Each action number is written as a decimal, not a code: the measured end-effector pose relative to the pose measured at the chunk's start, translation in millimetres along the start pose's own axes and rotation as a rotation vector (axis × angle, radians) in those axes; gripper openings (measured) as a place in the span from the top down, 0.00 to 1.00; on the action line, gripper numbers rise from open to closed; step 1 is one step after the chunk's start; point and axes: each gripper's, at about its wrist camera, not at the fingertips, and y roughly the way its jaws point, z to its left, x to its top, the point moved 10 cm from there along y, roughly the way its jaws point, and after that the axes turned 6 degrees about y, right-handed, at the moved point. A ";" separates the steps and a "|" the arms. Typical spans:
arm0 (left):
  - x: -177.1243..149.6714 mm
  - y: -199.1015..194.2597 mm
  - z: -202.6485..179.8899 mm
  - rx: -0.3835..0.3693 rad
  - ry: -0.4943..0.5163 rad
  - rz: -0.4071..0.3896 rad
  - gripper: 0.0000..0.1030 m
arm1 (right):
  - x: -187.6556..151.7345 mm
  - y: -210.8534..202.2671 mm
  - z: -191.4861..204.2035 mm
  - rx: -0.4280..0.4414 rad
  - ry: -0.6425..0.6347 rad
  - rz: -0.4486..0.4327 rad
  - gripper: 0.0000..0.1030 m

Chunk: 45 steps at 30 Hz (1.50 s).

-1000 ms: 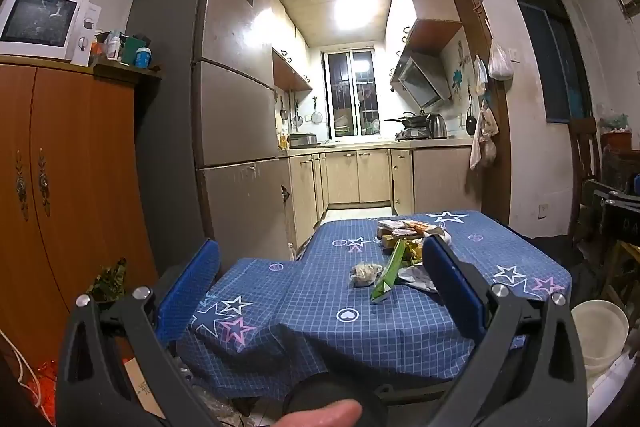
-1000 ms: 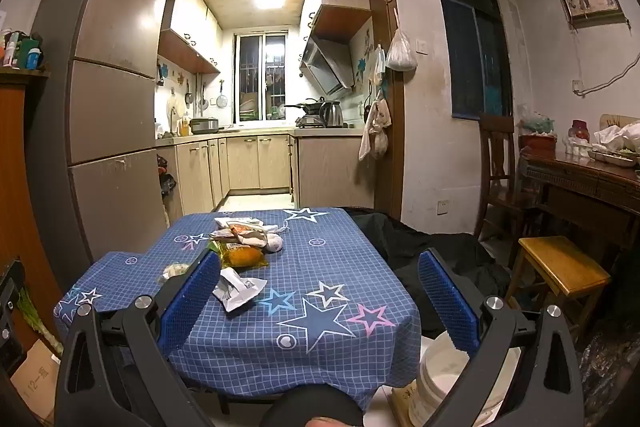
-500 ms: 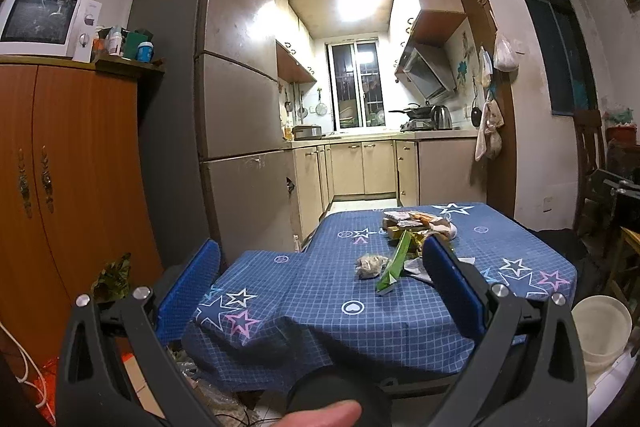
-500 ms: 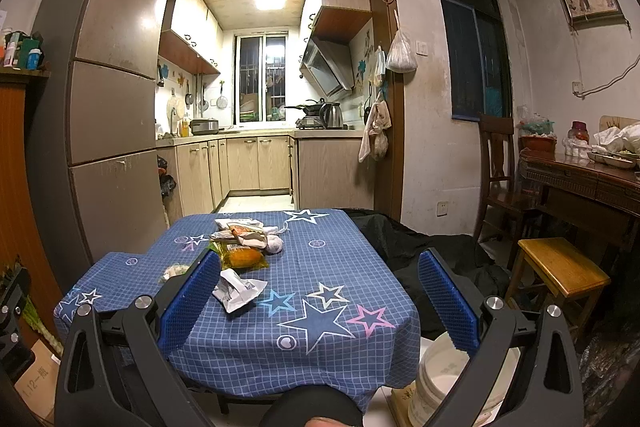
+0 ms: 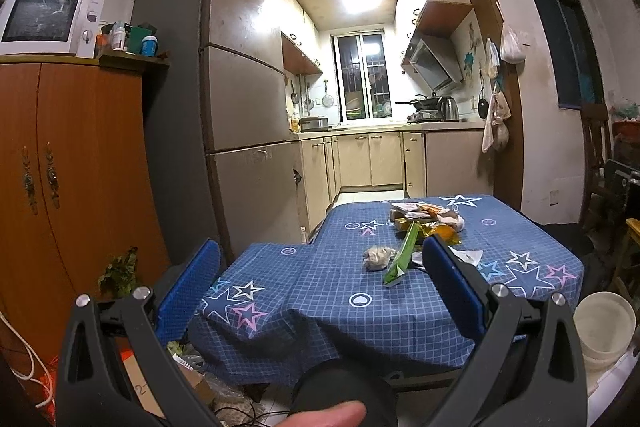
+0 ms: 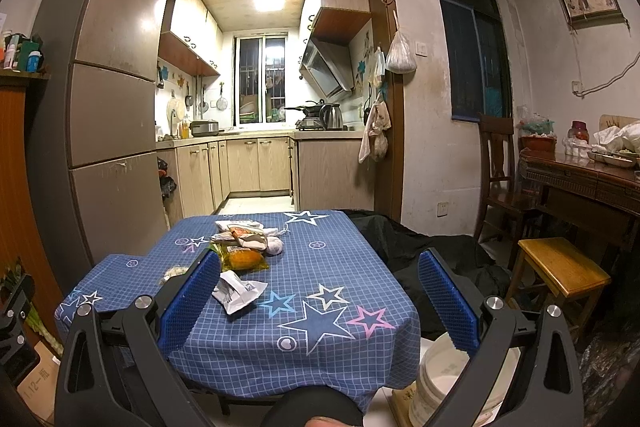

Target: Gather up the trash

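We see a low bench point(image 6: 248, 339) draped in a blue checked cloth printed with stars, hearts and circles, the fabric hanging in soft folds over its edges. The trash sits in a loose cluster toward the far middle of the cloth. Nearest is a crumpled white wrapper point(image 6: 237, 291), creased and papery, lying flat on the cloth. Behind it lies a glossy clear packet with orange contents point(image 6: 244, 259), and beyond that a heap of flattened printed wrappers point(image 6: 240, 233) with a rounded pale wad point(image 6: 274, 246) touching its right side. In the left wrist view a long, stiff green folded strip point(image 5: 401, 259) tilts across the pile, and a small grey-white crumpled ball point(image 5: 376, 257) rests just to its left.

Our left hand-held gripper point(image 5: 320, 279) has its blue, ribbed pads spread wide and holds nothing; the trash lies ahead of it, near its right finger and well above the near edge of the bench. Our right hand-held gripper point(image 6: 320, 291) is equally spread and empty; the white wrapper shows just beside its left pad, the rest of the pile further ahead and to the left.

A smooth white plastic bucket point(image 6: 444, 379) stands on the floor by the right near corner of the bench. A yellow wooden stool point(image 6: 564, 267) stands to the right.
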 end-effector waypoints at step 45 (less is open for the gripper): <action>-27.7 29.4 0.2 -0.062 -0.073 0.101 0.05 | -39.9 41.8 31.5 0.242 0.019 0.203 0.04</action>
